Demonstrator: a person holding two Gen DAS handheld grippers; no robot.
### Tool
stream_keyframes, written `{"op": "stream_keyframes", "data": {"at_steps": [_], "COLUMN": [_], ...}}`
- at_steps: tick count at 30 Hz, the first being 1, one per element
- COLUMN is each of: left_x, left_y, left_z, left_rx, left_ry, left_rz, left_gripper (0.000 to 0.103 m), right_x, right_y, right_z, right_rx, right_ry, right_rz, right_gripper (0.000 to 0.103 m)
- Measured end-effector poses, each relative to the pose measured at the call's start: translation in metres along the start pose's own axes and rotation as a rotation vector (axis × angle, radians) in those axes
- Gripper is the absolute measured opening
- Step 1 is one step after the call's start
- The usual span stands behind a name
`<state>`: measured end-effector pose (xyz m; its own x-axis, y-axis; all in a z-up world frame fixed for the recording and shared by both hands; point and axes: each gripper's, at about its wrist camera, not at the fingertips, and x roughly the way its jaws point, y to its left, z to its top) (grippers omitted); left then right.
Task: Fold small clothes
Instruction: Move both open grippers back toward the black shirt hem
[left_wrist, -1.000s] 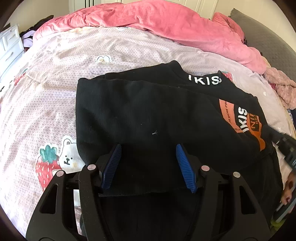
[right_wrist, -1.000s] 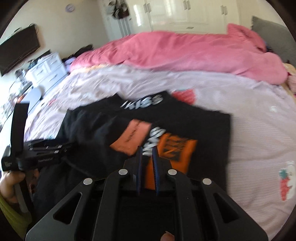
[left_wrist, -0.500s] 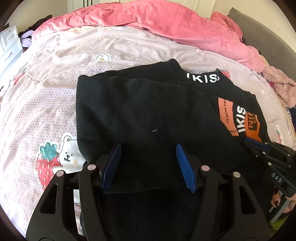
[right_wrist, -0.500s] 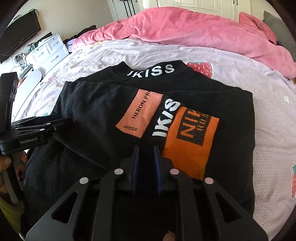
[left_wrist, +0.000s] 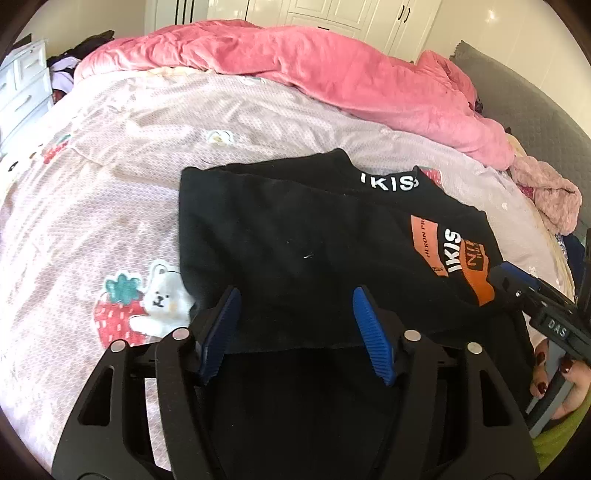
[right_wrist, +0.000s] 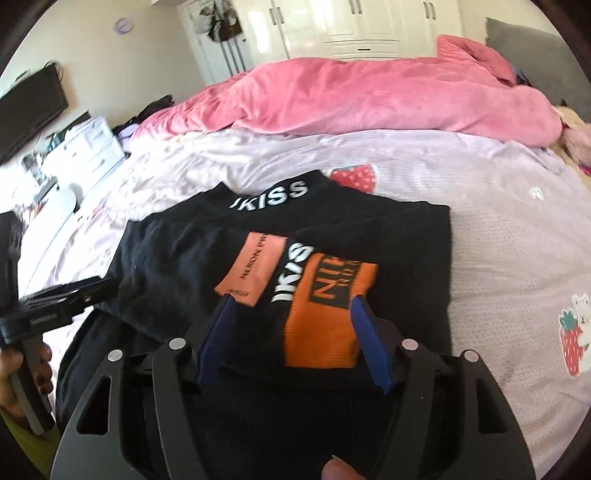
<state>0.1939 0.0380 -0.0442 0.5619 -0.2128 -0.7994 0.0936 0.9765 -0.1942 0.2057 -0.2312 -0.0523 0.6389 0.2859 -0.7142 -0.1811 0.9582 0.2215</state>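
Both claws — left gripper (left_wrist: 295, 325) and right gripper (right_wrist: 293, 339) — hang spread wide, holding nothing, over the black shirt (left_wrist: 295, 236). Pinch both layers at the hem — then fold evenly toward the collar.

Black top (left_wrist: 295, 236): matt knit cloth. Pink blanket (left_wrist: 332, 74) at 12 o'clock: plush, fleecy. Bedsheet (left_wrist: 110, 184): fine-textured cloth (printed strawberries). Gripper pads (left_wrist: 373, 343): ribbed blue rubber.

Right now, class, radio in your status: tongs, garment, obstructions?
Left tongs open, right tongs open. Black top lies partly folded on bed sheet. Nothing blocking.
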Motion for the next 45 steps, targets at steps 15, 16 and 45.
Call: {"op": "stream_keyframes", "data": {"at_steps": [15, 16, 45], "left_x": [-0.021, -0.025, -0.104], "left_y": [-0.008, -0.009, 0.001], "left_z": [-0.01, -0.012, -0.06], "left_rx": [-0.01, -0.012, -0.019], "left_ry": [-0.054, -0.066, -0.126], "left_rz": [-0.004, -0.01, 0.027], "left_gripper": [0.09, 0.093, 0.094], "right_x": [-0.018, -0.021, -0.087], "right_y": [-0.005, -0.005, 0.007], "right_z": [0.003, 0.003, -0.059], "right_rx": [0.018, 0.017, 0.047], "right_ry": [-0.068, -0.08, -0.081], "right_rz": [-0.019, -0.023, 0.007], "right_gripper": [0.09, 0.091, 0.098]}}
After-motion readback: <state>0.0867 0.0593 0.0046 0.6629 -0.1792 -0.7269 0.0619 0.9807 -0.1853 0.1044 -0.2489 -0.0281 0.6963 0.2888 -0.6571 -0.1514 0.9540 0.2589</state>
